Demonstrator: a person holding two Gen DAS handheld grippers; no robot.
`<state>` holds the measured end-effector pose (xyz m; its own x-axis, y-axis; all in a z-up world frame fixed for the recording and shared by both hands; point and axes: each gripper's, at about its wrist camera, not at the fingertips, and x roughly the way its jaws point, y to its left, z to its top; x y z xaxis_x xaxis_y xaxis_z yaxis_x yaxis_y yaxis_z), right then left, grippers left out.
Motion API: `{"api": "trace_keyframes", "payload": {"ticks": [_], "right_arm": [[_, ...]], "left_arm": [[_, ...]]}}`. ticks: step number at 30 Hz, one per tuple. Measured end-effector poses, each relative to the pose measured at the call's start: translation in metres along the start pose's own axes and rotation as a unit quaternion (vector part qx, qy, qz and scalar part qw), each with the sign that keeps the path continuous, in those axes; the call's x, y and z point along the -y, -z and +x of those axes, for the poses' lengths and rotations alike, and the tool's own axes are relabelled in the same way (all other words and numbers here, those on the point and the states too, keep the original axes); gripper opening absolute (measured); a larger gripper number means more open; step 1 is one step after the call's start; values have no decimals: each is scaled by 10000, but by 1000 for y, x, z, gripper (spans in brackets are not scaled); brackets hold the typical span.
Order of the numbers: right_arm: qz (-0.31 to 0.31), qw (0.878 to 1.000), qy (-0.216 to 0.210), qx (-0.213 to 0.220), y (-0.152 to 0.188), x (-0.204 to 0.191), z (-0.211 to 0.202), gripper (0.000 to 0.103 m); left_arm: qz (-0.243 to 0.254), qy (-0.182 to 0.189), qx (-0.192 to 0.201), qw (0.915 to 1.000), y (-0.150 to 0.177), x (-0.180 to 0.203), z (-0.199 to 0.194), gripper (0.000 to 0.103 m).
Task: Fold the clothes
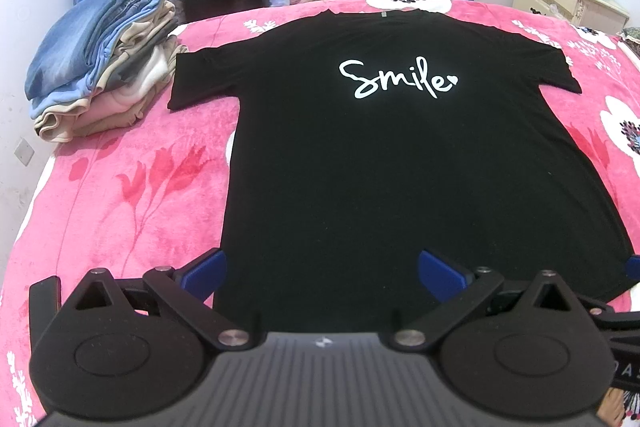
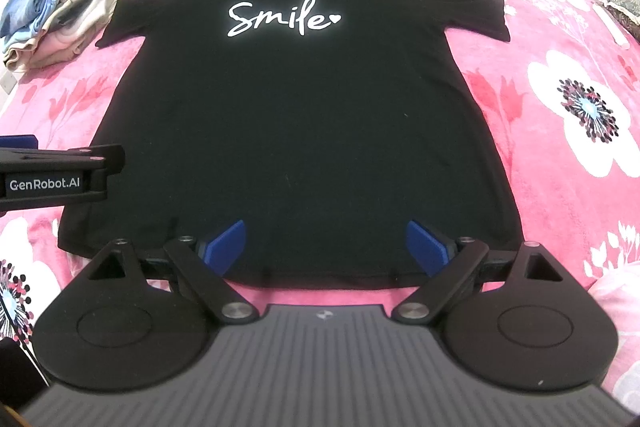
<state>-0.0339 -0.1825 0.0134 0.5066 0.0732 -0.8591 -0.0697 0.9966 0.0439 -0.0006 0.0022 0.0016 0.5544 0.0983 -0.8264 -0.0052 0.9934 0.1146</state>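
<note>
Left tongs (image 1: 322, 273) and right tongs (image 2: 325, 247), side by side, both level and pointing forward with blue-padded fingers (image 2: 224, 245) spread wide, gripping nothing.

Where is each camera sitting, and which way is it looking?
Left wrist: sits on the open left gripper, near the hem, looking up the black "Smile" T-shirt; its own blue fingers show.
Right wrist: sits on the open right gripper, same direction; the left gripper's side shows.
Both share the T-shirt, pink flowered blanket and folded clothes pile.
</note>
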Motion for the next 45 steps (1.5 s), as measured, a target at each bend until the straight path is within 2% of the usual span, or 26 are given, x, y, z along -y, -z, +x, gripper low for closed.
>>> {"api": "trace_keyframes", "payload": {"ticks": [29, 38, 45], "right_arm": [[40, 10000, 13, 28, 2, 0, -2, 88], [-724, 9949, -52, 699, -58, -19, -1, 88], [-1349, 9829, -127, 1250, -111, -38, 3, 88]], "left_arm": [[63, -27, 26, 10000, 1, 1, 1, 102], [-246, 70, 128, 9996, -27, -24, 13, 102], [64, 129, 247, 9996, -65, -53, 41, 102]]}}
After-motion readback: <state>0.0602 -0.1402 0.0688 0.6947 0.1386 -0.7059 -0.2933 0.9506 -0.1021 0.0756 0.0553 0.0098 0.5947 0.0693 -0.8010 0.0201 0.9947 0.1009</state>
